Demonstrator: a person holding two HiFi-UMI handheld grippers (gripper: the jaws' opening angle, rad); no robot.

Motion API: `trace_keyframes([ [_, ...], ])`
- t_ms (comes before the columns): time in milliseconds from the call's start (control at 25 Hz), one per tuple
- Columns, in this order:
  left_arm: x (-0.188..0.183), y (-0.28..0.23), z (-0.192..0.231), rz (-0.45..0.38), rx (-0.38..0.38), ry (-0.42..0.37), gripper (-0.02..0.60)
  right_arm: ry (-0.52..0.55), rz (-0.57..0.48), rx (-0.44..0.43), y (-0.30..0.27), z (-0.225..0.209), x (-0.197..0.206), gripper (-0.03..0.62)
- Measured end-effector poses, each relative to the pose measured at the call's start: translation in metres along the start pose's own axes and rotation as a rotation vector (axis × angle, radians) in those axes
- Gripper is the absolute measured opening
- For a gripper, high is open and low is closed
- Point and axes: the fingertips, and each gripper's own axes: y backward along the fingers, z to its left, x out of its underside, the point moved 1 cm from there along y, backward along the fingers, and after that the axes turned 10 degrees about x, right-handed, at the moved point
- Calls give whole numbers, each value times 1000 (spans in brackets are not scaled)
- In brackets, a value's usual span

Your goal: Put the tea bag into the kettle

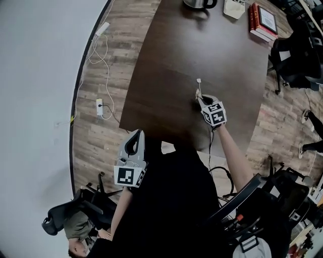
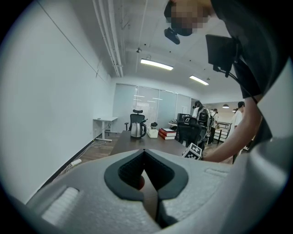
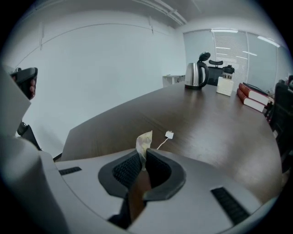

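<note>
A pale tea bag [image 3: 143,142] sticks up from between the jaws of my right gripper [image 3: 143,157], which is shut on it. Its string runs to a small white tag [image 3: 169,135] that lies on the dark wooden table [image 3: 219,123]. In the head view this gripper [image 1: 198,95] hovers over the near half of the table, with the tag [image 1: 199,80] just beyond it. The steel kettle [image 3: 194,75] stands at the far end of the table [image 1: 199,4]. My left gripper [image 1: 136,135] is held off the table's near left corner, jaws closed on nothing [image 2: 144,153].
Red books [image 1: 262,21] and a white box [image 1: 234,7] sit near the kettle. Black office chairs [image 1: 298,55] stand along the right side. A white cable and power strip [image 1: 100,106] lie on the wood floor at left, beside the wall.
</note>
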Motion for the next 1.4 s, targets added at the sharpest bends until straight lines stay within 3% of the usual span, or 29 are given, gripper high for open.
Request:
trace_keyframes([
  [400, -23, -20, 34, -48, 136, -95, -3, -154, -191, 91, 80, 27, -46, 29],
  [600, -37, -40, 49, -86, 278, -125, -3, -236, -250, 202, 121, 40, -69, 29],
  [800, -55, -29, 72, -122, 426, -161, -3, -303, -296, 303, 152, 89, -88, 29],
  [1080, -73, -5, 104, -162, 568, -195, -3, -340, -388, 397, 168, 164, -134, 29],
  [1160, -76, 2, 108, -172, 583, -218, -3, -324, -434, 403, 175, 185, -148, 29],
  [1400, -76, 28, 107, -189, 528, -214, -3, -236, -536, 391, 204, 225, -169, 29],
])
